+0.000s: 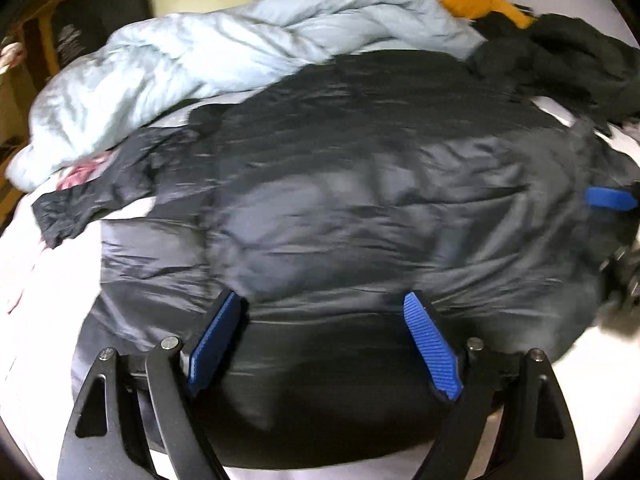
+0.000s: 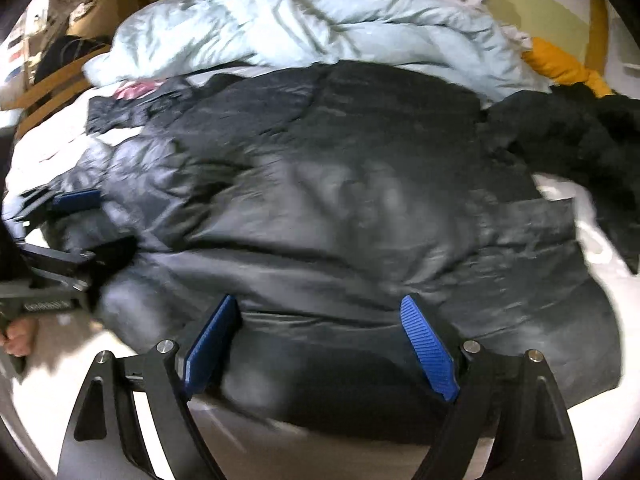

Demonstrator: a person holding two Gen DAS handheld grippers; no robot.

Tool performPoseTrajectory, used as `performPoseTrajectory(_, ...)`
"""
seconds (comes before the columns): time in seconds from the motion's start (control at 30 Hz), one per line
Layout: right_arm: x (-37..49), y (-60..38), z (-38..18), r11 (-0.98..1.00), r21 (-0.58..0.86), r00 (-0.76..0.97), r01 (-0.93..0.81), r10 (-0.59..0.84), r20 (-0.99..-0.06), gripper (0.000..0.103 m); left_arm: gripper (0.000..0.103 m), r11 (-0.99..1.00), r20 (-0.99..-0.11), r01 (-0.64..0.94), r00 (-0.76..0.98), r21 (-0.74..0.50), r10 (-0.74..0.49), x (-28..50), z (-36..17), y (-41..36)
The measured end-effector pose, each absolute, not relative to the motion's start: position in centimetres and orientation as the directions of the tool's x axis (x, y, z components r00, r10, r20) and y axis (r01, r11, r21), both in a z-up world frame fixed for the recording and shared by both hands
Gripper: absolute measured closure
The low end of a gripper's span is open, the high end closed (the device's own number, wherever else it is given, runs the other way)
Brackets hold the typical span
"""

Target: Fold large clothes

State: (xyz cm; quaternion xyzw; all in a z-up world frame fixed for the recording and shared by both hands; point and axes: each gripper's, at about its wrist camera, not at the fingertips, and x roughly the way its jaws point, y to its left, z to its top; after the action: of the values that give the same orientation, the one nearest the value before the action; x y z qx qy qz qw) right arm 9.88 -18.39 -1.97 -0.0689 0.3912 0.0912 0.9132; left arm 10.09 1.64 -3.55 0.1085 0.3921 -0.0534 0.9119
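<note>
Left wrist view: the left gripper (image 1: 324, 312) hangs over the near hem of a dark padded jacket (image 1: 360, 200) spread flat on a bed with a white sheet (image 1: 36, 280). Its jaws stand wide apart, blue pads clear of the cloth, nothing between them. One jacket sleeve (image 1: 80, 208) trails off to the left onto the sheet. Behind the jacket lies a crumpled pale blue duvet (image 1: 240, 40), with an orange cloth (image 1: 480, 4) and a heap of black clothes (image 1: 560, 60) at the far right. The right gripper (image 1: 612, 200) shows at the right edge, over the jacket's side. A dark box (image 1: 72, 40) at the far left bears pale print too blurred to read. Bare sheet lies open at the left and at the near right corner.

Right wrist view: the right gripper (image 2: 320, 316) is over the same hem, jaws likewise wide apart and empty. The left gripper (image 2: 68, 224) comes in from the left edge, a hand (image 2: 18, 332) gripping its handle; the handle's lettering is unreadable. Open sheet shows to the right of the jacket and along the near edge of the bed.
</note>
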Motion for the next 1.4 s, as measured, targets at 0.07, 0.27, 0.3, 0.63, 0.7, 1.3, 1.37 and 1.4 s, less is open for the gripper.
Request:
performPoseTrajectory(0.07,10.5,-20.0,-1.7,0.985,-0.046,0.684,-0.167,0.082,-0.724,0.017,0.019,0.978,-0.724,0.116,0.688,0.171,0.045,10.8,-3.4,3.2)
performPoseTrajectory(0.27,12.3,-24.5,-1.4,0.998,-0.056,0.681,-0.016,-0.030,-0.732,0.019,0.019,0.984,-0.741,-0.103,0.648,0.142,0.175,13.4,-3.5,9.8)
performPoseTrajectory(0.3,12.6,-25.7,-1.4,0.999,-0.039,0.675,0.012,-0.037,-0.737,0.019,0.018,0.987,-0.753,-0.116,0.639,0.111,0.160,13.6,-3.5,10.6)
performPoseTrajectory(0.63,14.0,-29.9,-1.8,0.992,-0.022,0.638,0.123,-0.096,-0.764,0.019,0.019,0.980,-0.710,-0.144,0.676,0.134,0.197,11.7,-2.0,10.4)
performPoseTrajectory(0.7,13.8,-30.0,-1.5,0.990,-0.027,0.635,0.135,-0.108,-0.765,0.019,0.022,0.990,-0.703,-0.123,0.698,0.064,0.133,10.8,-0.8,11.1)
performPoseTrajectory(1.3,10.3,-26.7,-0.6,1.000,-0.021,0.557,0.000,-0.017,-0.831,0.021,0.017,0.993,-0.821,-0.048,0.558,0.108,0.116,9.6,-1.5,9.6)
performPoseTrajectory(1.37,10.2,-28.9,-0.5,0.998,0.006,0.553,0.070,-0.034,-0.833,0.021,0.017,0.992,-0.816,-0.071,0.563,0.106,0.128,8.6,-1.7,10.1)
performPoseTrajectory(1.4,10.0,-29.5,-0.6,0.996,0.016,0.549,0.084,-0.033,-0.835,0.021,0.017,0.991,-0.810,-0.085,0.571,0.106,0.136,8.1,-1.7,10.3)
